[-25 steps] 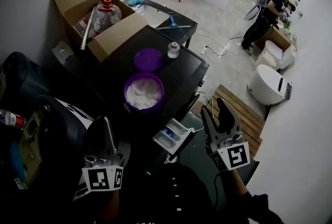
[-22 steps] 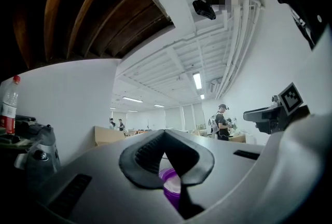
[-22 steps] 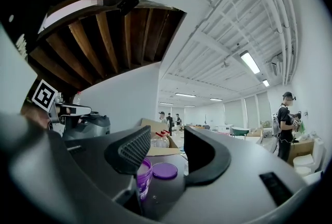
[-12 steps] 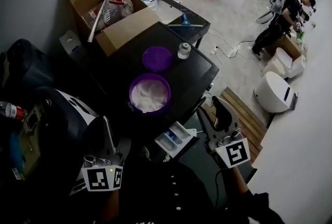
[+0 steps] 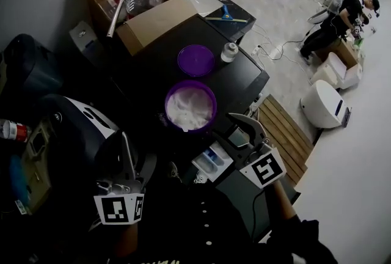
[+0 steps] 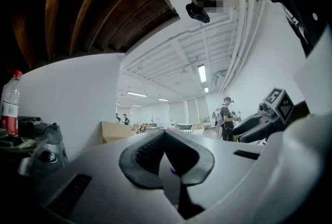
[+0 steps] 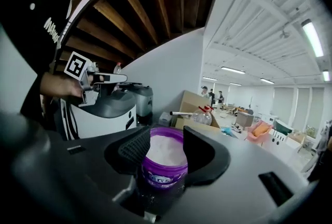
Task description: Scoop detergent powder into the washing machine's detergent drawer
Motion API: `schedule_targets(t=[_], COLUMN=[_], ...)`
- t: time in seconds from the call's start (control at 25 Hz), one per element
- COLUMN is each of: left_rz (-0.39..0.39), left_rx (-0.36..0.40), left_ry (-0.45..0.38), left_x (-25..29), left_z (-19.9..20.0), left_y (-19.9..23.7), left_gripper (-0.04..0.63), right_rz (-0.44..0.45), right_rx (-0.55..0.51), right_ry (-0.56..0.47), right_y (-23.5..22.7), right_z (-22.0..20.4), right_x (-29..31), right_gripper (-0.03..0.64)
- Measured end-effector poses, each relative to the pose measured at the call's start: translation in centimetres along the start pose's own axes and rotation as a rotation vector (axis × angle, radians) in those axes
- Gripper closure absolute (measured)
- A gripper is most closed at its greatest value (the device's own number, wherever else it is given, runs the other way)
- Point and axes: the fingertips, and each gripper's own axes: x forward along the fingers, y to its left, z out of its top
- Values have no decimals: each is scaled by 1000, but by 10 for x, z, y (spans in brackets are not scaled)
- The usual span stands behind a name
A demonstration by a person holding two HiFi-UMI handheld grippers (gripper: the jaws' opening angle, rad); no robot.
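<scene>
On black top [image 5: 247, 80], powder tub [image 5: 190, 105]; right hand-held gripper [image 5: 245, 122] wide, left hand-held gripper [image 5: 126, 145] closed.

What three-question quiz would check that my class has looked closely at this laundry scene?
1. True or false: the purple tub of white powder has its cover on.
2. The right tool has its jaws: A) shut on a scoop, B) open, gripping nothing, C) shut on the tub.
3. Fill in: the detergent drawer below the black top is pulled ____.

Key: 1 false, the lid lies beside the tub; 2 B; 3 open.
</scene>
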Motion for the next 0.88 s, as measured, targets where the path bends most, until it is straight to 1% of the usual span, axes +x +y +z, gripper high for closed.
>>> schedule_targets(t=[0.16, 0.32, 0.64, 0.76, 0.88], left_rz=[15, 25, 43, 51, 52], left_rx=[-19, -37, -54, -69, -84], left_ry=[39, 79, 138, 164, 187], left_x=[-4, -9, -15, -17, -20], left_z=[-19, -36, -60, -70, -80], left_y=[10, 14, 22, 23, 22], left_gripper=[589, 589, 589, 589, 589], right_rz=[109, 209, 294, 306, 308], right_rx=[-92, -157, -323, -369, -395], right_ry=[109, 171, 262, 312, 343], right_y=[23, 44, 67, 71, 74], right_z=[-14, -28, -47, -53, -56], right_x=[23, 40, 67, 73, 77], right_gripper=[419, 414, 423, 452, 465])
